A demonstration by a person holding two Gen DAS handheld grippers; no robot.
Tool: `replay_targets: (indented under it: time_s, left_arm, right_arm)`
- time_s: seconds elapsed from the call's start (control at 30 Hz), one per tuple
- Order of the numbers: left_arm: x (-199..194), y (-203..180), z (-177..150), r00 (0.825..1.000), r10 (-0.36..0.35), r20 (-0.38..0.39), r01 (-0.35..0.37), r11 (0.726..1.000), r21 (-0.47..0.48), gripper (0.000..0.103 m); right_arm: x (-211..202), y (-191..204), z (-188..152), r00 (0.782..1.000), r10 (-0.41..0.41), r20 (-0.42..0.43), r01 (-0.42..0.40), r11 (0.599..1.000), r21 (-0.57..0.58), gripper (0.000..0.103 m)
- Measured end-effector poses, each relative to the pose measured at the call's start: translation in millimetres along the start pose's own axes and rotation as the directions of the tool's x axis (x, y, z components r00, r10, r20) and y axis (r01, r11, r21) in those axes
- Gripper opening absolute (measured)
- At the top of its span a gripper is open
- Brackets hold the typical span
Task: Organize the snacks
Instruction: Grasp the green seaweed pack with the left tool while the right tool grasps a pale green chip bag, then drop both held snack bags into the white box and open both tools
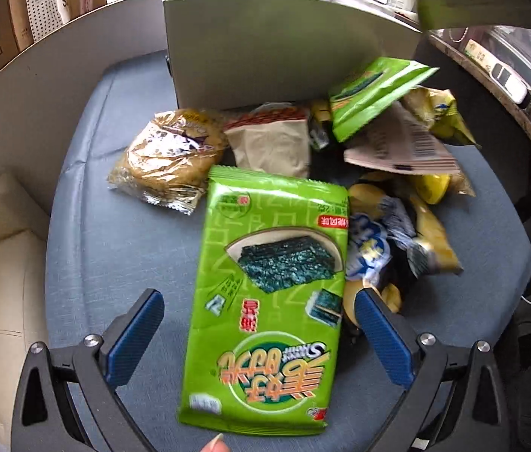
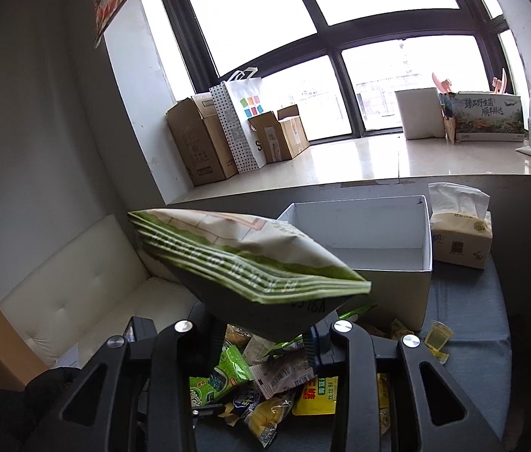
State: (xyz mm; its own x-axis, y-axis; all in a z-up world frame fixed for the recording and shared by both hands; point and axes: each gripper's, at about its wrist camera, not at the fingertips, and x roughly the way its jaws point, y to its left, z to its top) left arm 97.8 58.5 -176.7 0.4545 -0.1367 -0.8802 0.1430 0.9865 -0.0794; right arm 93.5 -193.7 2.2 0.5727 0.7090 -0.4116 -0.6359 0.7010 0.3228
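A green seaweed snack pack lies flat on the blue-grey table, between the spread blue pads of my left gripper, which is open around it. Behind it is a heap of snacks: a clear-wrapped brown cake, another green seaweed pack, yellow bags. My right gripper is shut on a green-and-white snack bag and holds it in the air in front of an open white box. That box also shows in the left wrist view.
A tissue pack stands right of the box. A white cushioned seat lies left of the table. Cardboard boxes and a paper bag stand on the window sill behind.
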Motion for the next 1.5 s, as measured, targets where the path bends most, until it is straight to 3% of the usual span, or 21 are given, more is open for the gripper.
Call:
replay_targets:
  time_s: [0.07, 0.1, 0.17, 0.27, 0.37, 0.5, 0.63, 0.73, 0.83, 0.93, 1.03, 1.13, 1.27, 1.37, 1.4, 1.43, 1.5]
  left_arm:
    - [3.4, 5.5, 2.2, 1.0, -0.001, 0.002, 0.001, 1.0, -0.017, 0.098]
    - [4.3, 9.4, 3.2, 1.0, -0.01, 0.004, 0.01, 0.999, -0.031, 0.085]
    - [3.2, 17.2, 5.2, 1.0, -0.002, 0.015, 0.003, 0.998, -0.058, 0.073]
    - [3.5, 25.2, 7.3, 0.999, -0.031, 0.007, 0.032, 0.997, -0.071, 0.072]
    - [-1.7, 30.0, 5.6, 1.0, 0.001, 0.005, -0.001, 0.998, -0.07, 0.069]
    - [-24.8, 22.7, 2.7, 0.995, 0.052, 0.085, -0.048, 0.997, -0.053, 0.069]
    - [-71.1, 9.6, 14.6, 0.975, 0.105, 0.196, -0.104, 0.994, -0.012, 0.068]
    - [-106.7, 2.1, 44.7, 0.949, 0.097, 0.3, -0.1, 0.995, -0.004, 0.068]
    - [-134.7, -3.0, 94.5, 0.915, 0.087, 0.394, -0.095, 0.995, 0.0, 0.069]
    - [-137.4, -7.6, 156.3, 0.894, 0.093, 0.439, -0.104, 0.995, 0.001, 0.069]
    - [-115.1, -11.5, 213.4, 0.897, 0.112, 0.427, -0.117, 0.993, -0.014, 0.069]
    - [-71.6, -14.1, 258.6, 0.899, 0.149, 0.411, -0.161, 0.987, -0.007, 0.069]
    - [-14.4, -6.7, 280.9, 0.926, 0.185, 0.33, -0.186, 0.982, -0.028, 0.072]
    - [15.8, 4.3, 283.8, 0.947, 0.199, 0.251, -0.196, 0.98, -0.036, 0.079]
    - [22.5, 6.4, 282.0, 0.953, 0.195, 0.231, -0.195, 0.98, -0.024, 0.086]
    - [27.9, 8.5, 282.6, 0.956, 0.201, 0.216, -0.201, 0.979, -0.02, 0.089]
    - [30.0, 11.3, 280.9, 0.957, 0.213, 0.196, -0.211, 0.977, -0.032, 0.099]
  right_arm:
    - [-5.0, 1.0, 0.2, 1.0, -0.006, -0.018, 0.006, 1.0, 0.006, 0.037]
    - [-5.6, 1.0, 0.2, 1.0, -0.007, -0.019, 0.007, 1.0, 0.002, 0.037]
    - [-8.2, 0.1, -2.4, 1.0, -0.005, -0.015, 0.005, 1.0, 0.004, 0.037]
    - [-5.5, -1.0, -5.3, 1.0, -0.002, -0.019, 0.002, 1.0, 0.011, 0.037]
    - [-2.9, -2.0, -8.3, 1.0, -0.002, -0.022, 0.002, 1.0, 0.019, 0.037]
    - [-3.7, -1.9, -7.9, 1.0, -0.004, -0.014, 0.005, 0.999, 0.032, 0.037]
    - [-6.8, -2.7, 5.2, 0.999, -0.026, 0.025, 0.025, 0.999, 0.041, 0.037]
    - [2.5, -13.6, 25.0, 0.997, -0.064, 0.04, 0.062, 0.997, 0.05, 0.037]
    - [23.3, -26.9, 48.5, 0.994, -0.109, 0.023, 0.108, 0.993, 0.036, 0.037]
    - [51.4, -43.4, 72.1, 0.991, -0.13, -0.018, 0.131, 0.99, 0.042, 0.036]
    - [82.1, -63.5, 88.5, 0.988, -0.134, -0.071, 0.138, 0.989, 0.061, 0.036]
    - [118.4, -92.5, 96.0, 0.973, -0.131, -0.192, 0.152, 0.983, 0.103, 0.036]
    - [157.9, -126.9, 89.6, 0.919, -0.161, -0.361, 0.222, 0.966, 0.132, 0.036]
    - [179.9, -143.7, 80.8, 0.876, -0.149, -0.459, 0.234, 0.963, 0.133, 0.049]
    - [188.2, -148.9, 78.1, 0.859, -0.141, -0.493, 0.238, 0.961, 0.141, 0.08]
    - [193.8, -152.7, 76.9, 0.844, -0.169, -0.509, 0.268, 0.955, 0.128, 0.103]
    - [196.2, -154.7, 79.7, 0.835, -0.265, -0.483, 0.337, 0.939, 0.067, 0.103]
